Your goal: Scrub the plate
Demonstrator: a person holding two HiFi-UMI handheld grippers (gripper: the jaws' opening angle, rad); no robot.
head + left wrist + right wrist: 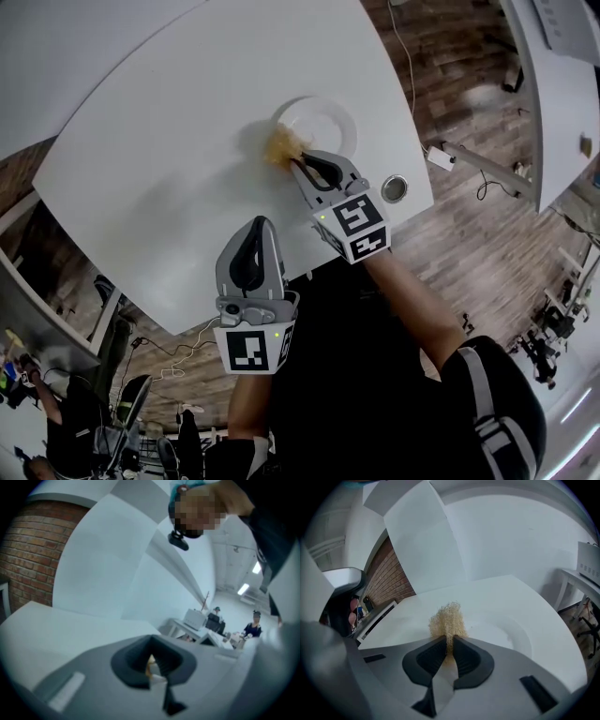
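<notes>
A white plate (330,120) lies on the white round table (169,159); its shallow bowl also shows in the right gripper view (513,637). A tan, wiry scrubber (280,145) rests at the plate's left rim. My right gripper (293,162) is shut on the scrubber (446,619), which bulges out ahead of the closed jaws (450,641). My left gripper (260,223) hangs over the table's near edge, well short of the plate, jaws together with nothing in them. In its own view it (151,641) tilts upward, away from the plate.
A round metal cap (395,188) is set in the table to the right of my right gripper. Beyond the table edge are a wooden floor with cables (487,183) and another white table (562,84). A brick wall (393,581) stands behind.
</notes>
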